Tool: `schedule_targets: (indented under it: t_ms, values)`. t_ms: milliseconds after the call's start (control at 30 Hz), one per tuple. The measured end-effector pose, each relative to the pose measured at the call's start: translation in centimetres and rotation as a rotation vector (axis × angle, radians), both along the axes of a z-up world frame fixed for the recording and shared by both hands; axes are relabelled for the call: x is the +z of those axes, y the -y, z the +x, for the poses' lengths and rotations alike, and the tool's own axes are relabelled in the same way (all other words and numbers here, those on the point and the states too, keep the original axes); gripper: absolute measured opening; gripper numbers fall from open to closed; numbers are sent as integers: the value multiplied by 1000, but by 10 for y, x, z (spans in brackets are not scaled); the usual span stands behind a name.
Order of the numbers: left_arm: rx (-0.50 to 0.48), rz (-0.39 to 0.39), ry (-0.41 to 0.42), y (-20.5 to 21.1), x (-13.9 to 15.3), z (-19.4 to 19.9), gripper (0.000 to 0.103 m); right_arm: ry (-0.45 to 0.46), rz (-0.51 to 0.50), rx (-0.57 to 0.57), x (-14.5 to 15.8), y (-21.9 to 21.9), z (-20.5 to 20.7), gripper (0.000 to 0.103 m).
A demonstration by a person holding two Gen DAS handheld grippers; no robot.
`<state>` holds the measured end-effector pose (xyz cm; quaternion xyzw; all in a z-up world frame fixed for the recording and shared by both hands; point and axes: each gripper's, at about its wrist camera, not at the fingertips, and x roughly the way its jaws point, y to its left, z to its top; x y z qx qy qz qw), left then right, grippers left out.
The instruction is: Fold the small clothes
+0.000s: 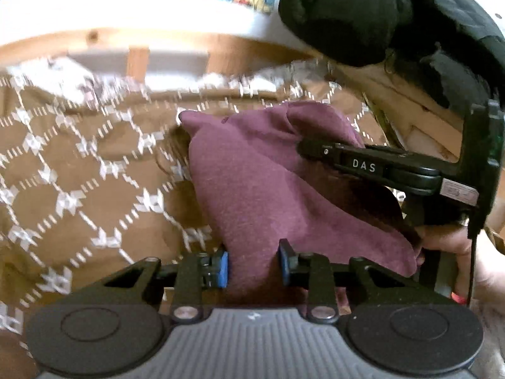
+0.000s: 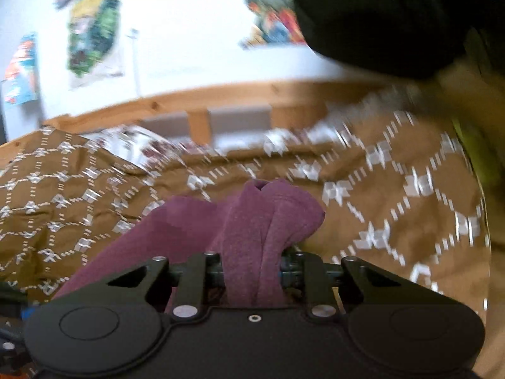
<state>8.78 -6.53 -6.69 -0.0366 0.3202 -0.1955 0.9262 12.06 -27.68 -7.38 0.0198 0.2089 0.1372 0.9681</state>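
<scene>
Left wrist view: the left tongs [image 1: 254, 263], blue pads [image 1: 223, 268] partly apart, have one maroon garment [image 1: 252, 189] between them; whether they pinch it cannot be told. Only here appear the right tongs' device [image 1: 372, 165], lettered "DAS", and a hand [image 1: 448, 246] gripping it.

Right wrist view: the right tongs [image 2: 252, 271] are closed on a bunched fold of the garment [image 2: 252, 221], held above the brown patterned bedspread [image 2: 378, 189]. Only here show three blurred posters [image 2: 93, 25] on the wall.
</scene>
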Motion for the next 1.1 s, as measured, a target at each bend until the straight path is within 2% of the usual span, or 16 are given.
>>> schedule_targets:
  t_ms: [133, 267, 400, 467, 533, 667, 733, 800, 867, 933, 1100]
  values:
    - [78, -23, 43, -17, 12, 9, 33, 133, -24, 37, 17, -20, 1, 22]
    - [170, -71, 40, -48, 9, 26, 34, 154, 1, 56, 21, -43, 32, 22]
    - [247, -103, -32, -71, -3, 42, 34, 85, 28, 83, 7, -60, 67, 22]
    - [257, -125, -80, -77, -11, 47, 35, 20, 49, 84, -7, -66, 81, 22]
    - [260, -121, -93, -77, -15, 50, 37, -28, 50, 73, -18, -66, 87, 24]
    - [268, -99, -97, -76, -15, 50, 49, -67, 82, 34, -27, -54, 89, 36]
    - [283, -110, -117, -78, -15, 50, 50, -64, 79, 18, -25, -50, 85, 42]
    - [291, -134, -135, -83, -14, 48, 57, -70, 78, 3, -25, -47, 82, 43]
    - [306, -154, -139, -88, -11, 45, 71, -80, 82, -11, -23, -43, 75, 45]
    - [322, -159, -122, -90, -6, 40, 86, -84, 81, -27, -19, -38, 66, 56]
    - [342, -93, -58, -89, 17, 25, 100, -62, 98, -60, 2, -28, 31, 79]
